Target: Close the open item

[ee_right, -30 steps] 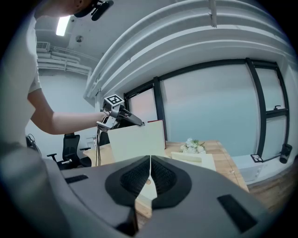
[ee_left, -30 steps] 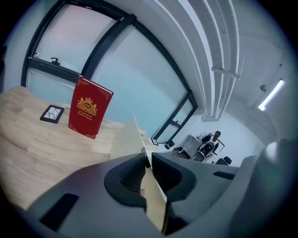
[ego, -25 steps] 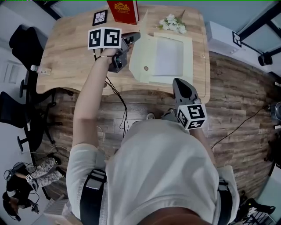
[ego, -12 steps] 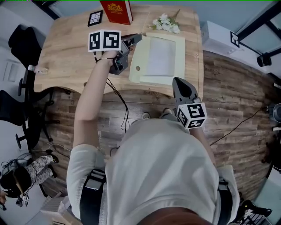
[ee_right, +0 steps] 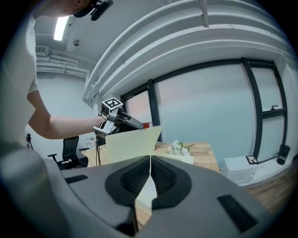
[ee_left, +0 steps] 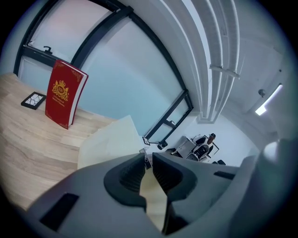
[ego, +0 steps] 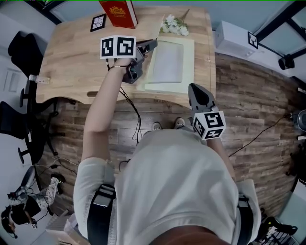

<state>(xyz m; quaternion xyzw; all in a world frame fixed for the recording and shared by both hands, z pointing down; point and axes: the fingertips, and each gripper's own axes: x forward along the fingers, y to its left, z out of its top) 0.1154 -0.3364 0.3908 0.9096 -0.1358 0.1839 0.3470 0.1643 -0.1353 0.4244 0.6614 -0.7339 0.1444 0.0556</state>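
A cream folder [ego: 165, 64] lies on the wooden table [ego: 71, 57]. Its cover [ee_right: 130, 144] stands raised, nearly upright along the folder's left side. My left gripper [ego: 154, 44] is at the cover's [ee_left: 109, 142] top edge, on its outer side. Its jaws have just been opening a little and a narrow gap shows between the pads. Whether the cover's edge lies in that gap I cannot tell. My right gripper [ego: 193, 88] hangs off the table's near edge, shut [ee_right: 150, 160] and empty.
A red book [ego: 117, 12] stands at the table's far edge beside a black marker tile [ego: 98, 22]. White flowers [ego: 173, 26] lie beyond the folder. A white box [ego: 234, 40] sits on the floor at right, office chairs [ego: 21, 48] at left. A cable [ego: 131, 110] hangs off the table.
The folder's cover has swung up from leaning out to the left to nearly upright. My left gripper has moved right along with it. The right gripper looks unchanged in the head view.
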